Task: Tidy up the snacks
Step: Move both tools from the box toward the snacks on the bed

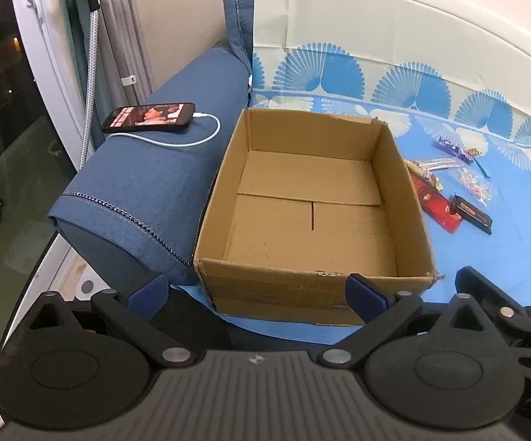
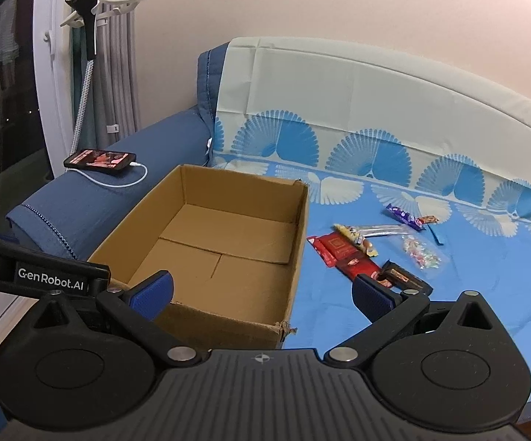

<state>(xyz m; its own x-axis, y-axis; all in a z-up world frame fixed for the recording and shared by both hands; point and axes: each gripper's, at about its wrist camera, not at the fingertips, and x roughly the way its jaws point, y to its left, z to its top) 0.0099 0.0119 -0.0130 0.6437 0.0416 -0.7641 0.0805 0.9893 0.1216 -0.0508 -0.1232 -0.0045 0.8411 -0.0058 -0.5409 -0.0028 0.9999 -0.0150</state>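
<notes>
Blue sofa cover point(image 2: 375, 316) carries an empty cardboard box point(image 2: 206, 246) at its left edge; snacks point(image 2: 372, 246) lie beside it, none packed. Left gripper point(image 1: 258, 290) and right gripper point(image 2: 262, 294) gape wide, holding nothing.

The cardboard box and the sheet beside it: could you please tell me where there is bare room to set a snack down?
The cardboard box floor is entirely bare. Blue sheet is free in front of and right of the snack cluster. It is crowded just right of the box. The armrest holds a charging phone.

Open cardboard box point(image 2: 206, 242), empty, snacks point(image 2: 372, 250) scattered just beside it
</notes>
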